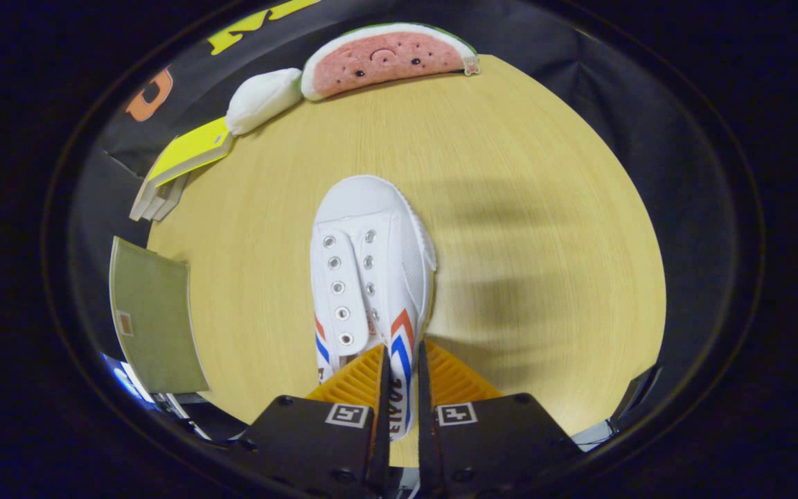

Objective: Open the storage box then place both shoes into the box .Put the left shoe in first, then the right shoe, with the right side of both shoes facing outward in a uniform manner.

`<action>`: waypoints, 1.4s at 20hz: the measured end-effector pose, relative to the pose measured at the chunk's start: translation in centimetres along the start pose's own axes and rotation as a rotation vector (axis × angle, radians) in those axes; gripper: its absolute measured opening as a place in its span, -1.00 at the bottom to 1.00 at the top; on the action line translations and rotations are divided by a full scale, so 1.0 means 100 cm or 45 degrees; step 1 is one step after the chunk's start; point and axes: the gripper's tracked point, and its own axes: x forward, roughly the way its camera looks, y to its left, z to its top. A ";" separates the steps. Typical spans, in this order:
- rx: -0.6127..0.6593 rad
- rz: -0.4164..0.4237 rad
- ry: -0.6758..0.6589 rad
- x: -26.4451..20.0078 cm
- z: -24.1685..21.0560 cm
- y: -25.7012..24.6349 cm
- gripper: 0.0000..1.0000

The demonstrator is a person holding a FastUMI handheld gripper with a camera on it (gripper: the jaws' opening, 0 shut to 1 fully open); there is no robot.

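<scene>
A white canvas shoe with red and blue chevron stripes occupies the centre of the frame. Its toe points away toward the upper part, and its heel end sits low in the picture. The laces are missing and the metal eyelets are open along the tongue. The gripper is closed on the side wall of this shoe near the heel: the two fingers stand very near each other and the striped canvas wall is pressed between them. The shoe seems to be lifted above the table, but this is hard to judge from here.

Under and around the shoe is a light wooden round table, and soft shadows fall on it to the right of the shoe. At the upper edge of the table lies a plush toy in the shape of a watermelon slice, and just beside it on the left a white soft cushion-like thing. In the upper left are yellow and white flat books. Lower on the left side is an olive green flat panel.
</scene>
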 end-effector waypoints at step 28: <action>0.164 0.285 -0.228 -0.158 -0.054 0.208 -0.89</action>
